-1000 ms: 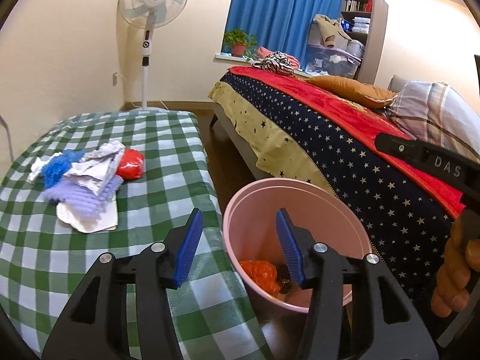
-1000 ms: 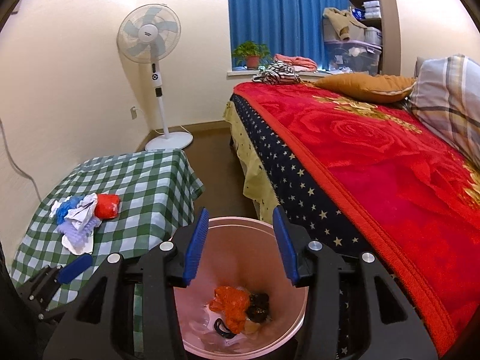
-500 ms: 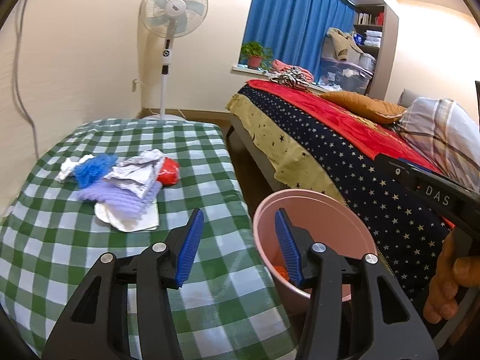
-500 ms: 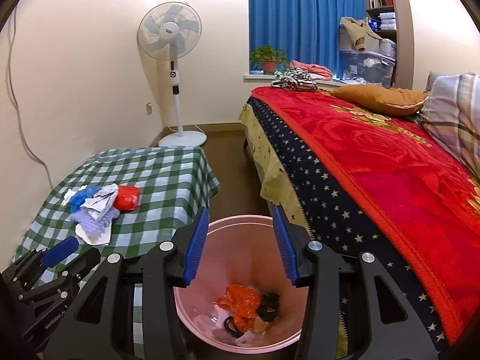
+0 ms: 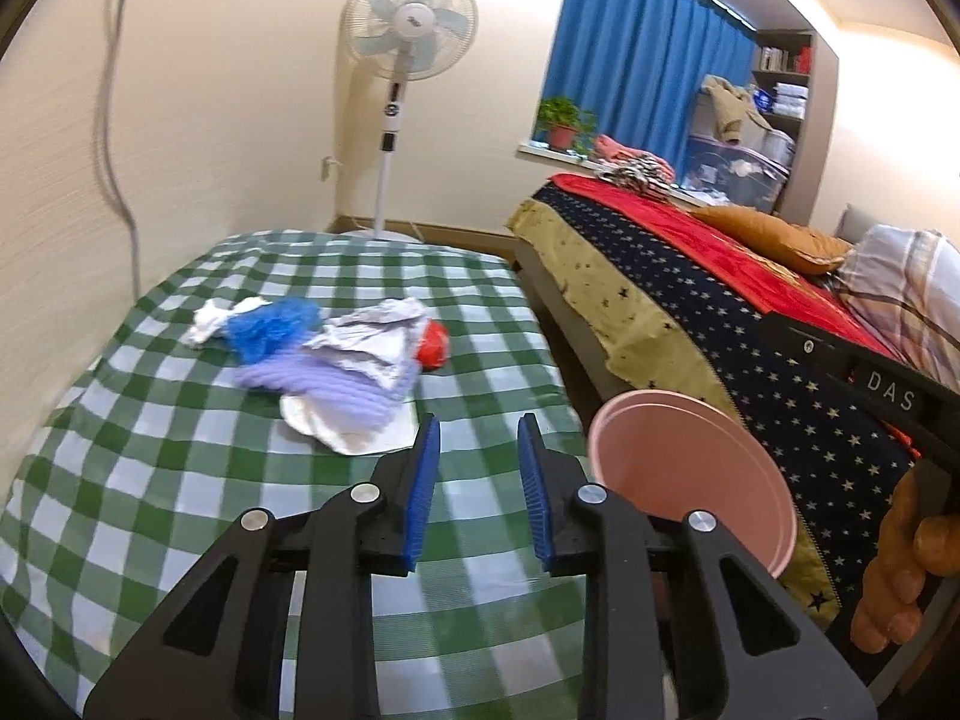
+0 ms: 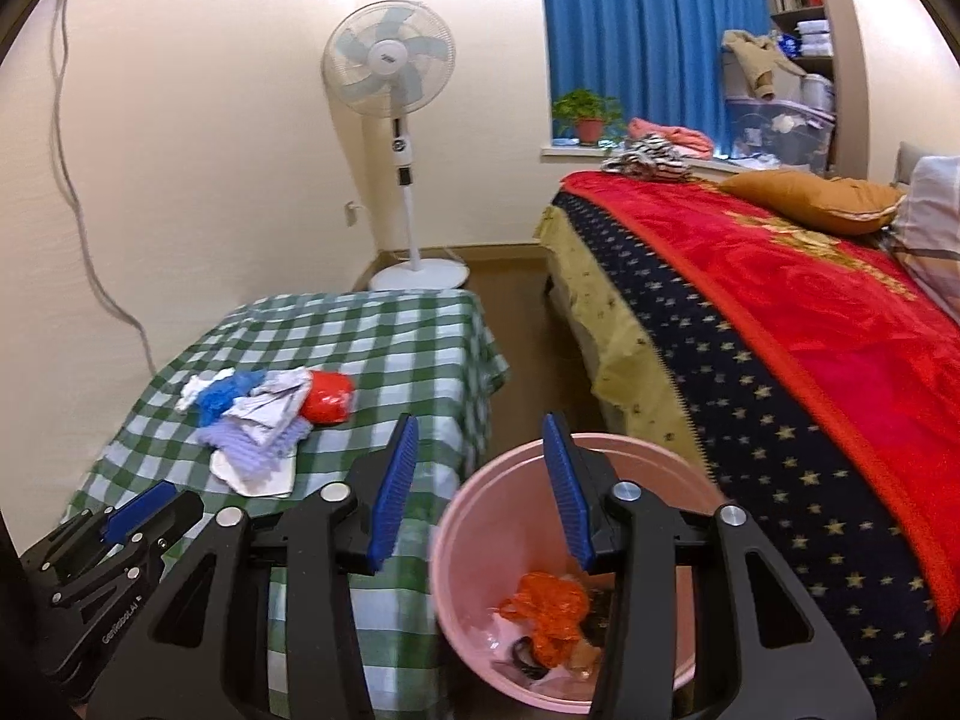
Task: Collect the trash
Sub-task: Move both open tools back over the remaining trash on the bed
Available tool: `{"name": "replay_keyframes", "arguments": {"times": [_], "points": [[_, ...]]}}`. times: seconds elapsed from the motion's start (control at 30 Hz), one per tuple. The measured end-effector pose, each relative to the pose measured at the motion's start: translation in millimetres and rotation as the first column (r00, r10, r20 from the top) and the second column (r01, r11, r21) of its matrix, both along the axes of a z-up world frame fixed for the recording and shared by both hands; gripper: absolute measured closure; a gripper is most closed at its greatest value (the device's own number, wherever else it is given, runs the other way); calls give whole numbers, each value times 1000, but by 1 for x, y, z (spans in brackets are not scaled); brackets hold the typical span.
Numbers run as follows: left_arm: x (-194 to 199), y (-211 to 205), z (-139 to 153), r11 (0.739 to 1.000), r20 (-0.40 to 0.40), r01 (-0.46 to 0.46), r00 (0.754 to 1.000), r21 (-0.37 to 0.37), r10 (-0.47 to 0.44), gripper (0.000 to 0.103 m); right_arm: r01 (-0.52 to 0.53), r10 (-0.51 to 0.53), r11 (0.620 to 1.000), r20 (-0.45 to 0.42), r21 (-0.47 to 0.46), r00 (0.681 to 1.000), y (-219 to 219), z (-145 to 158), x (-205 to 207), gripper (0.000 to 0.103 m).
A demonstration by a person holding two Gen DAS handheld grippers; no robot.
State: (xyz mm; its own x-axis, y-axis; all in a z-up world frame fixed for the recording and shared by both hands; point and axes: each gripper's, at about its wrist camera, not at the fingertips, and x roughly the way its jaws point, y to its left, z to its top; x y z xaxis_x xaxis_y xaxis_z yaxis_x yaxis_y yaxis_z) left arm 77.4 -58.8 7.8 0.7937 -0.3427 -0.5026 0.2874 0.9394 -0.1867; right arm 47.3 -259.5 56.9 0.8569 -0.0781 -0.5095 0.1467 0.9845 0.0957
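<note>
Trash (image 5: 336,360) lies in a loose heap on the checked bench (image 5: 150,480), well apart from the bench's near edge: white scraps, a blue tuft, a lilac pad, crumpled foil-like wrap and a red ball (image 5: 435,345) at the heap's far side. I hold the left tool (image 5: 477,474) low over the cloth, pointed at the heap; its jaws are closing with nothing between them, and the pads touch no trash. I judge that I am narrowing the gap to suit a small, soft piece before reaching in. My right tool (image 6: 477,486) hangs above the pink bin (image 6: 480,504), which stands on the floor between bench and bed (image 6: 780,324), close enough to both that a short swing should carry a piece across. Its jaws are also closing on nothing. Orange plastic (image 6: 546,600) and darker bits already sit in the bin's bottom, so part of the job looks done. The heap is light and tangled; one pinch may lift several pieces or drop some on the cloth.
</note>
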Motion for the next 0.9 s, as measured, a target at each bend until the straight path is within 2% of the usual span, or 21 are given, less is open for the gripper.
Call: {"name": "replay_keyframes", "arguments": {"times": [0.17, 0.47, 0.9], "points": [[6, 21, -7, 998, -14, -69, 998, 2, 69, 77, -59, 59, 998, -14, 28, 998, 17, -8, 15, 70], [20, 50, -22, 984, -48, -180, 983, -10, 179, 77, -146, 147, 988, -9, 51, 989, 44, -17, 37, 76], [42, 68, -30, 966, -40, -259, 965, -5, 258, 77, -203, 206, 968, -7, 145, 978, 66, -44, 75, 78]]}}
